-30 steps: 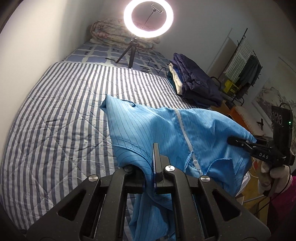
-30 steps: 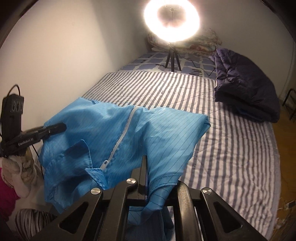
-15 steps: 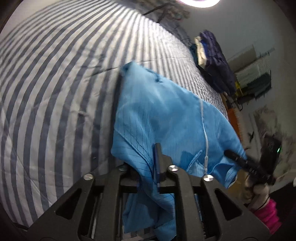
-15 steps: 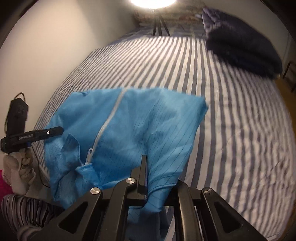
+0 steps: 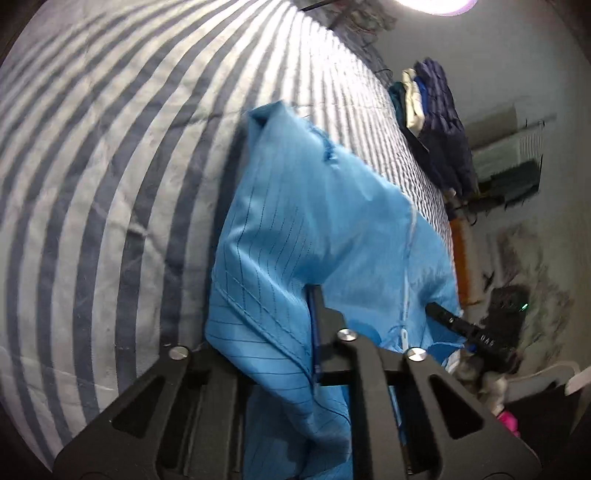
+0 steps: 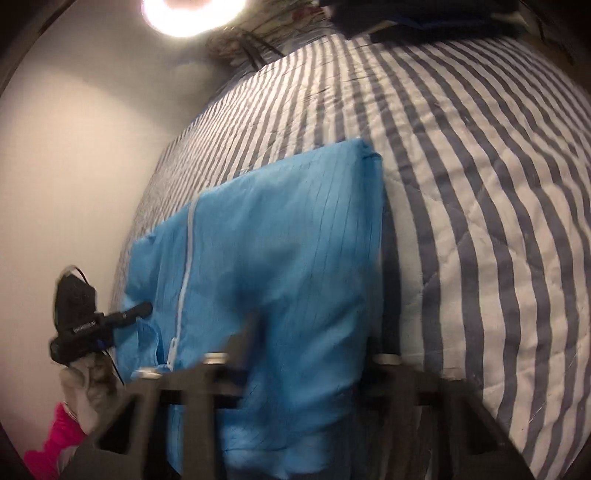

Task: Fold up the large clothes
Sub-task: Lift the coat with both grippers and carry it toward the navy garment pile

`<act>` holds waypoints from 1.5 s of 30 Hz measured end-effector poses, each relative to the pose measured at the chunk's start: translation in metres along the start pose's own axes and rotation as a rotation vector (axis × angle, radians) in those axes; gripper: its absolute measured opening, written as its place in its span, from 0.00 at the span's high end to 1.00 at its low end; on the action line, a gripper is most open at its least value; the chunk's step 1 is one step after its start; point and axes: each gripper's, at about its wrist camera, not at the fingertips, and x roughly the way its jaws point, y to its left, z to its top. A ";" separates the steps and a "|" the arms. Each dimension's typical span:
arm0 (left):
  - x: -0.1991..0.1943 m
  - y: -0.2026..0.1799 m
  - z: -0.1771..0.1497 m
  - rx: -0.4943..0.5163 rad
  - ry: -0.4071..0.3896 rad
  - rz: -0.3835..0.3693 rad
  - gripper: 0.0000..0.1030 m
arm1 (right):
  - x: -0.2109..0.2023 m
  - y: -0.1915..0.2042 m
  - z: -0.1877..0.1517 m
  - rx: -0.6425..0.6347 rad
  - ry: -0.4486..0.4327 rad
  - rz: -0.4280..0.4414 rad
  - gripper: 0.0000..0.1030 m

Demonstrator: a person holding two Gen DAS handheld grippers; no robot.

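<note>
A large light-blue zip-front garment (image 5: 325, 229) hangs between my two grippers over the striped bed (image 5: 92, 166). My left gripper (image 5: 314, 317) is shut on one edge of the garment; its far corner lies on the bed. My right gripper (image 6: 251, 332) is shut on the other edge of the garment (image 6: 288, 258); cloth drapes over its fingers and the view is blurred. The white zipper (image 6: 183, 280) runs down the front. The right gripper shows in the left wrist view (image 5: 436, 310), the left gripper in the right wrist view (image 6: 144, 310).
The bed's striped quilt (image 6: 480, 184) spreads wide beyond the garment. A pile of dark folded clothes (image 5: 439, 122) sits at the bed's far right edge. A ring light (image 6: 192, 11) stands at the head. A white wall (image 6: 74, 147) runs along the left.
Both grippers have swung forward and down toward the bed with the garment. The cameras tilted down, and the garment's far edge now lies flatter on the quilt.
</note>
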 end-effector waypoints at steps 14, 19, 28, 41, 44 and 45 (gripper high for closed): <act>-0.067 -0.100 0.011 0.265 -0.162 0.051 0.98 | -0.072 0.114 0.017 -0.376 -0.136 -0.270 0.96; -0.077 -0.138 0.031 0.328 -0.195 0.038 0.98 | -0.105 0.123 0.038 -0.422 -0.204 -0.319 0.96; -0.068 -0.213 0.086 0.433 -0.245 0.006 0.98 | -0.158 0.123 0.086 -0.483 -0.308 -0.419 0.96; 0.007 -0.319 0.204 0.569 -0.295 -0.045 0.98 | -0.187 0.076 0.217 -0.506 -0.424 -0.568 0.96; 0.035 -0.342 0.239 0.598 -0.316 -0.061 0.98 | -0.187 0.057 0.261 -0.486 -0.464 -0.602 0.96; 0.045 -0.348 0.250 0.601 -0.321 -0.068 0.98 | -0.185 0.052 0.273 -0.481 -0.471 -0.608 0.96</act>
